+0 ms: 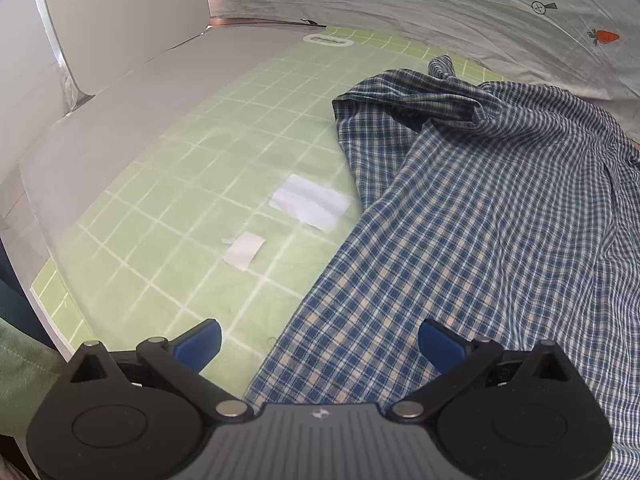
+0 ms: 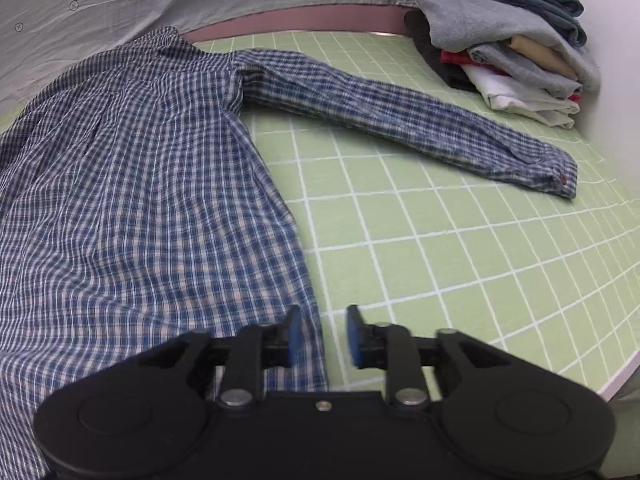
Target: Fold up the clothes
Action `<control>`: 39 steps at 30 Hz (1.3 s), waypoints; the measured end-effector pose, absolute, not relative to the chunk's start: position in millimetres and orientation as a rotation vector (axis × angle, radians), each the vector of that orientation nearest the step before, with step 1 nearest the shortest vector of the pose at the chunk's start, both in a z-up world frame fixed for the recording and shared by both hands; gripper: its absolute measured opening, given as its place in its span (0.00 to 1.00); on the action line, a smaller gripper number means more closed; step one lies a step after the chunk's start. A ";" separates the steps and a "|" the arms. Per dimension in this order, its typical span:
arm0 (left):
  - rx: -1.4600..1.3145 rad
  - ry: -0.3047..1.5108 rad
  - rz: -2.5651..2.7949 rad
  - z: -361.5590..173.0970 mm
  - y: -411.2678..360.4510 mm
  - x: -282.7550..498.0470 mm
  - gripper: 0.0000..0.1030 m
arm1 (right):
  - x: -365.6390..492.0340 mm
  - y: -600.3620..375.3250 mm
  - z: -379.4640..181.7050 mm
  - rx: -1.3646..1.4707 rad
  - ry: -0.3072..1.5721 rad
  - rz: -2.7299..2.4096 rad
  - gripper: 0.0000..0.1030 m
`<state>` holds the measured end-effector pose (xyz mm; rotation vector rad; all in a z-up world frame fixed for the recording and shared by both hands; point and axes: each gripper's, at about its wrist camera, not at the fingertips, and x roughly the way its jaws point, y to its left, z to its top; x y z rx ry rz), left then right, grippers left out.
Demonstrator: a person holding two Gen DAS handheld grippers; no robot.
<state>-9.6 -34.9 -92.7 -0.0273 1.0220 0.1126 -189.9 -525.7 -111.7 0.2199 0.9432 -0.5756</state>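
A blue and white checked shirt (image 1: 480, 208) lies spread on the green grid mat (image 1: 192, 184). In the left wrist view its left sleeve (image 1: 400, 92) is bunched up at the far end. My left gripper (image 1: 320, 344) is wide open above the shirt's left hem edge. In the right wrist view the shirt (image 2: 140, 184) lies flat with its right sleeve (image 2: 400, 116) stretched out over the mat (image 2: 440, 240). My right gripper (image 2: 323, 334) is partly open, its jaws on either side of the shirt's right bottom edge, holding nothing.
A stack of folded clothes (image 2: 508, 40) sits at the far right of the mat. Two white tape patches (image 1: 308, 200) lie on the mat left of the shirt. A printed white sheet (image 1: 440, 8) hangs behind. The table's edge (image 2: 620, 376) is near right.
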 end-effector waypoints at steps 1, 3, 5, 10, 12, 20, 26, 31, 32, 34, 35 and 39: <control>-0.026 1.019 0.115 -92.6 -33.0 -5.3 1.00 | -185.8 -522.9 -108.6 0.213 0.920 -0.584 0.72; -0.026 1.012 0.124 -92.3 -28.0 4.0 1.00 | -175.4 -516.2 -102.9 0.200 0.876 -0.591 0.99; -0.038 1.006 0.140 -91.7 -21.8 16.7 0.99 | -160.7 -508.7 -99.0 0.180 0.859 -0.602 1.00; -0.091 0.989 0.119 -90.0 -7.7 49.7 0.80 | -120.1 -493.9 -104.0 0.205 0.862 -0.603 1.00; -0.098 0.978 0.074 -91.3 -6.9 64.3 0.66 | -103.9 -488.9 -110.3 0.223 0.875 -0.598 1.00; -0.163 0.989 0.020 -108.1 -22.6 118.6 0.51 | -54.0 -489.9 -129.7 0.221 0.935 -0.612 1.00; -0.076 1.002 -0.015 -116.1 -46.3 128.5 0.48 | -48.1 -495.1 -135.4 0.276 0.972 -0.615 1.00; 0.077 1.006 -0.063 -116.5 -63.1 129.5 0.06 | -50.6 -494.9 -135.5 0.279 0.968 -0.622 1.00; 0.088 1.006 -0.064 -116.8 -64.7 129.7 0.05 | -50.4 -494.6 -135.5 0.278 0.967 -0.624 1.00; 0.127 1.004 -0.064 -116.8 -66.0 130.3 0.03 | -50.5 -494.4 -135.9 0.279 0.964 -0.625 1.00; 0.141 1.003 -0.048 -115.8 -64.5 131.3 0.03 | -51.4 -494.5 -136.0 0.280 0.962 -0.625 1.00; 0.143 0.967 0.055 -104.6 -38.9 138.7 0.03 | -52.7 -495.0 -137.2 0.288 0.960 -0.626 1.00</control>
